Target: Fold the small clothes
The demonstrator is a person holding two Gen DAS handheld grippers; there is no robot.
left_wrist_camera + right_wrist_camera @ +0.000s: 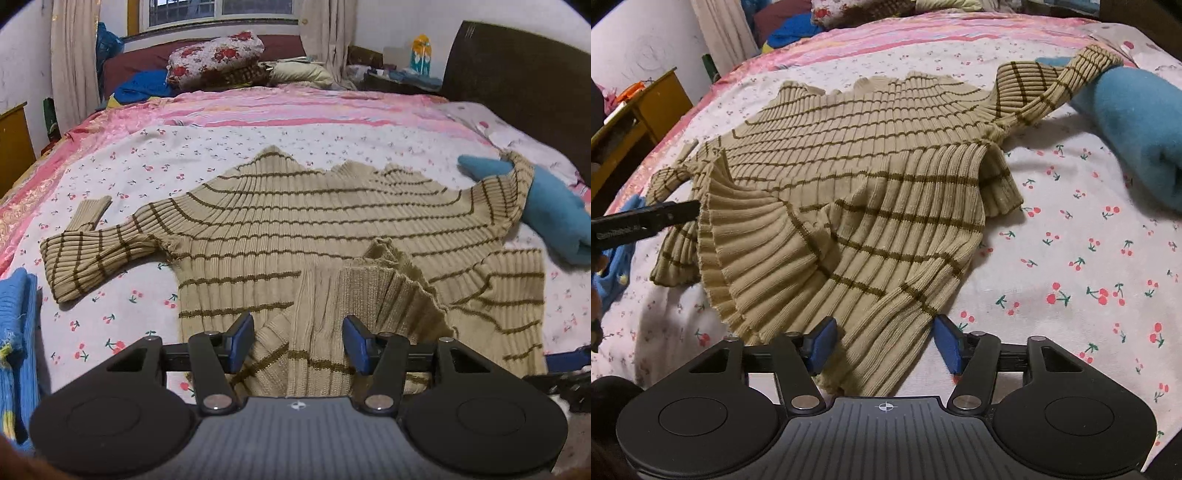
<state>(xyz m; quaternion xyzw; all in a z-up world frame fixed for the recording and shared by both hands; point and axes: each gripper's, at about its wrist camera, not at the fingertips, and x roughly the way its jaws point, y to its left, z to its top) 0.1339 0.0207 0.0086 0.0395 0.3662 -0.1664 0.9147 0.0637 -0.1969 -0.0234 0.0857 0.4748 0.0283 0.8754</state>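
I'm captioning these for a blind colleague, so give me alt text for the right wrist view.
A tan ribbed sweater with brown stripes lies spread on a cherry-print bedsheet, its near edge between the blue pads of the right gripper. A folded blue cloth lies under its far sleeve.

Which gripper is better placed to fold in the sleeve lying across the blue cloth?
Probably the right gripper: that sleeve and the blue cloth lie on its side of the sweater. The left gripper sits toward the other sleeve.
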